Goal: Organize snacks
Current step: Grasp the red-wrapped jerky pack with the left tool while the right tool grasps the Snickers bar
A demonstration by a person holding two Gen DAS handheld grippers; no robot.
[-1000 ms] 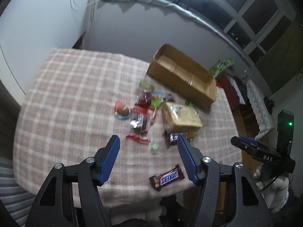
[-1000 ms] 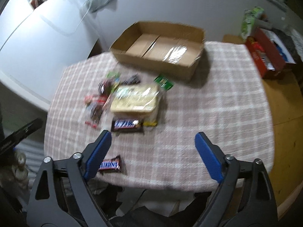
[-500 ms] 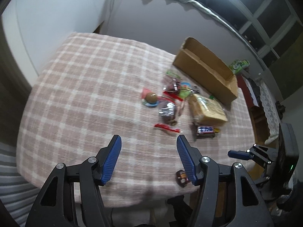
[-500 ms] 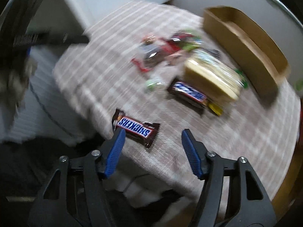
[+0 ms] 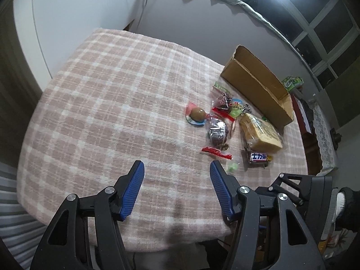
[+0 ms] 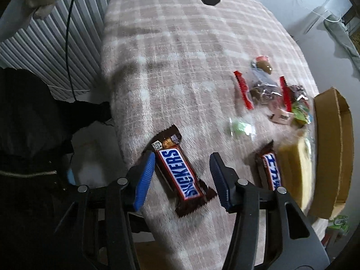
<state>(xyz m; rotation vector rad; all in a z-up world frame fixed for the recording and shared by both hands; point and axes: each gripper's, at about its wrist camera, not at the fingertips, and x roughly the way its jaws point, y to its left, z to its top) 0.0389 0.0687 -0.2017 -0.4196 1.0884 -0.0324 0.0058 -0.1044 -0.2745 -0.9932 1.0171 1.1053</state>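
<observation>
A brown Snickers bar (image 6: 180, 171) lies near the table's corner, between the open fingers of my right gripper (image 6: 182, 164), which straddles it without touching. A second Snickers bar (image 6: 270, 168) (image 5: 257, 157) lies beside a wrapped bread loaf (image 5: 261, 132) (image 6: 294, 171). Several small snacks (image 5: 220, 121) (image 6: 267, 90) lie in a cluster in front of an open cardboard box (image 5: 256, 85) (image 6: 333, 148). My left gripper (image 5: 175, 177) is open and empty above the plaid cloth, left of the cluster.
The table (image 5: 108, 103) has a pink plaid cloth and its front edge is close below both grippers. A white radiator (image 6: 45, 40) stands past the table's end. A small green candy (image 5: 232, 166) lies alone near the front.
My right gripper has swung down and in over the near Snickers bar, which now lies between its fingers. My left gripper has drifted left, away from the snacks.
</observation>
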